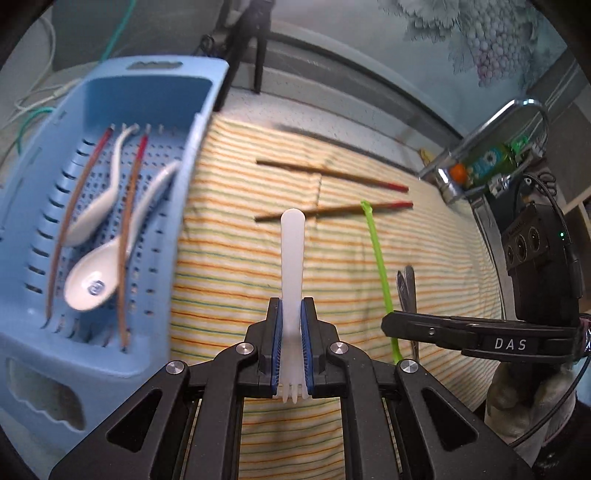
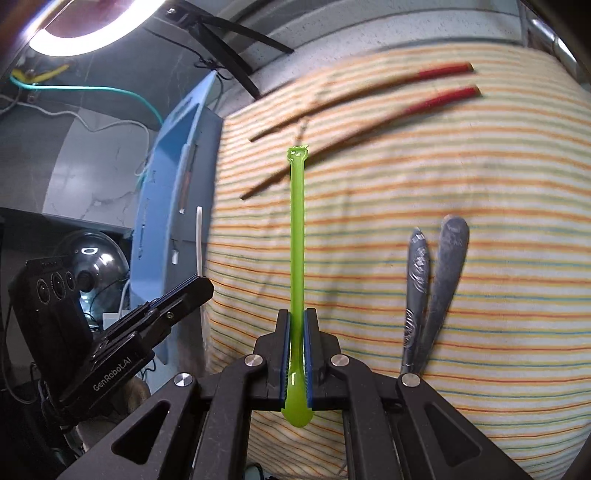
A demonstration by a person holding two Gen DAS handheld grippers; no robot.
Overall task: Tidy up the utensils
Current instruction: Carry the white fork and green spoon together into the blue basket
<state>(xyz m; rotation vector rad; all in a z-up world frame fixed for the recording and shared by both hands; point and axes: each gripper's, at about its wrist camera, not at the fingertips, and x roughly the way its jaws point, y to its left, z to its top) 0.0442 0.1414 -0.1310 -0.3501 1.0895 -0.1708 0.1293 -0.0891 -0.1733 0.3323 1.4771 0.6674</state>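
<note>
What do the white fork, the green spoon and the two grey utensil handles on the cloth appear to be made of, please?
White fork: probably plastic, matte, slightly translucent.
Green spoon: likely plastic, glossy, see-through tint.
Two grey utensil handles: apparently metal, dull grey with embossed patterning.

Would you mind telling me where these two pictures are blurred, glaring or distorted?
Left wrist view: the blue basket and its white spoons are smeared by motion, while the white fork in the left claw is sharp. Right wrist view: a ring light glares top left, the chopsticks are blurred, and fisheye bulges the striped cloth.
</note>
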